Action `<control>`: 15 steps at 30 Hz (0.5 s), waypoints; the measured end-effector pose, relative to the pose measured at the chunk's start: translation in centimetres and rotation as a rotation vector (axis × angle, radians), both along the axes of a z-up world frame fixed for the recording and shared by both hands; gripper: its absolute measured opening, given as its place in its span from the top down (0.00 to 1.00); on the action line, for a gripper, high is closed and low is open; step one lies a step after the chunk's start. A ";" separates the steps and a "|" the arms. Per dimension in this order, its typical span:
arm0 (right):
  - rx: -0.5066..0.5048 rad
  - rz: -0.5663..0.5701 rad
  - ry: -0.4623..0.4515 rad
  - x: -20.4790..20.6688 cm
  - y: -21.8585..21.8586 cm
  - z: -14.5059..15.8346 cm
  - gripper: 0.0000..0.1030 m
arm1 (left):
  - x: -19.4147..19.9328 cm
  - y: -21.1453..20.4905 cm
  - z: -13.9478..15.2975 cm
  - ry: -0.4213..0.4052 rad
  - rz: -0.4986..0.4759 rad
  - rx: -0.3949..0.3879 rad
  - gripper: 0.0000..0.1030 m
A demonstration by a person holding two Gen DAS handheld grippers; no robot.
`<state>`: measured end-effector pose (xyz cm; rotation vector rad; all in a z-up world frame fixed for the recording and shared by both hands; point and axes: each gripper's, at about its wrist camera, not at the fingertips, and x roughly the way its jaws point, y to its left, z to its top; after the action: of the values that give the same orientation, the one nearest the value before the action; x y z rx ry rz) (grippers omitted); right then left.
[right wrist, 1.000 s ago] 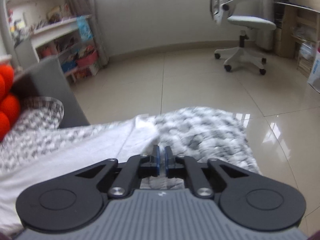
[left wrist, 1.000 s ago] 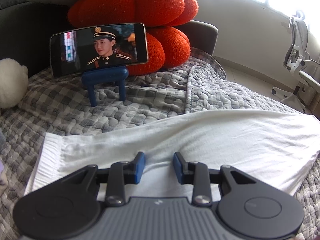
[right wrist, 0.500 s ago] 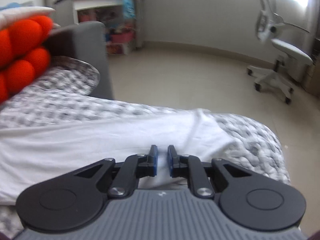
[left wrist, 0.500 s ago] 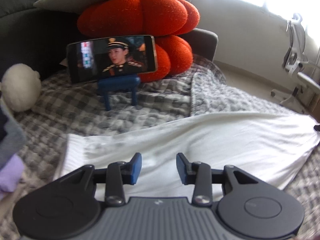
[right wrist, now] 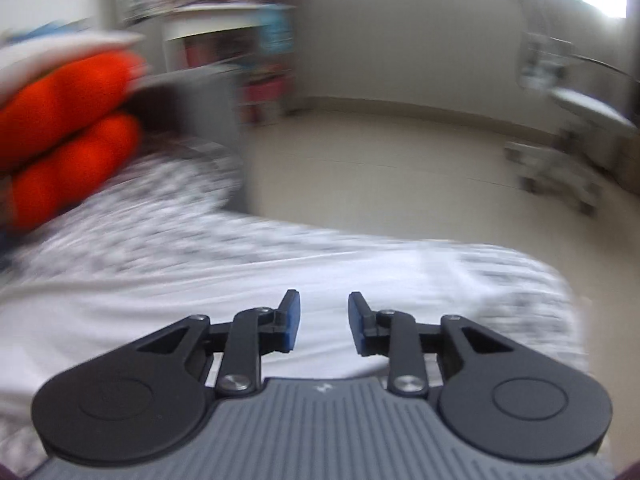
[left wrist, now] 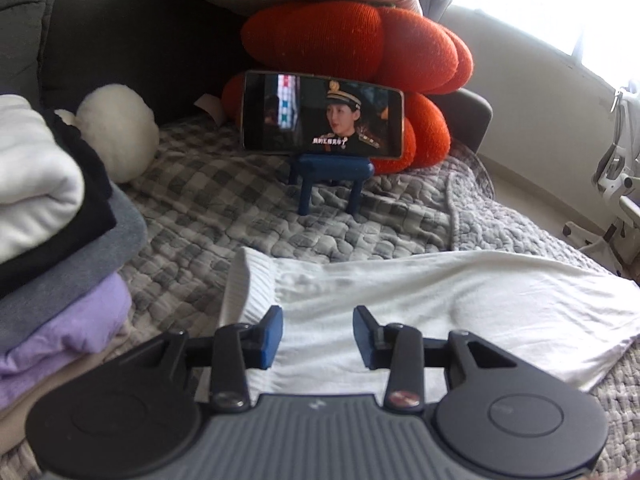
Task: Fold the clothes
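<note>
White fabric fills the lower half of both wrist views: a white garment [left wrist: 460,300] lies spread flat on a grey checked quilt [left wrist: 224,200], its ribbed hem [left wrist: 248,292] toward 9 o'clock in the left wrist view. The left gripper [left wrist: 318,336] hangs over the garment just beside that hem, its blue pads [left wrist: 270,334] parted with nothing pinched between them; only cloth lying below shows in the gap. The right gripper [right wrist: 323,324] hovers over the other stretch of the same garment [right wrist: 200,304], near the quilt's far edge [right wrist: 520,280] at 3 o'clock. Its jaws have just been opening, and they stand apart with no cloth caught between them. The right wrist view is smeared by motion blur.

At 9 o'clock in the left view a stack of folded clothes [left wrist: 52,264] sits on the quilt: white on top, then black, grey and lilac. At 12 o'clock a phone [left wrist: 322,114] rests in landscape on a blue stand [left wrist: 330,180], in front of an orange knitted cushion [left wrist: 360,40]. A cream plush ball [left wrist: 116,136] lies at 10 o'clock. An office chair [right wrist: 568,128] stands on the tiled floor at 2 o'clock in the right view.
</note>
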<state>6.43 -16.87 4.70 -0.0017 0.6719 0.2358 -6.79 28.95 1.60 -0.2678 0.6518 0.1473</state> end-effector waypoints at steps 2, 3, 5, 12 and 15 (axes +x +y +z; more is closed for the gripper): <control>-0.001 0.125 0.023 -0.9 3.5 -0.3 0.70 | -0.7 -0.4 -0.2 0.004 -0.007 -0.009 0.61; -0.008 0.182 0.033 -1.3 5.2 -0.5 0.70 | -0.8 -0.4 -0.4 0.013 -0.005 -0.010 0.61; -0.046 0.290 0.033 -2.4 8.5 -1.2 0.70 | -0.9 -0.3 -1.1 0.034 -0.001 -0.010 0.61; -0.081 0.283 0.058 -2.4 10.6 -3.0 0.68 | -1.3 0.9 -1.7 0.056 0.011 -0.030 0.64; -0.051 0.221 0.073 -3.0 9.9 -2.2 0.68 | -2.1 0.7 -0.8 0.044 0.021 -0.028 0.64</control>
<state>3.48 -7.00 2.51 -0.1175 0.7504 0.4327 -8.86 29.60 0.78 -0.2991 0.6953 0.1643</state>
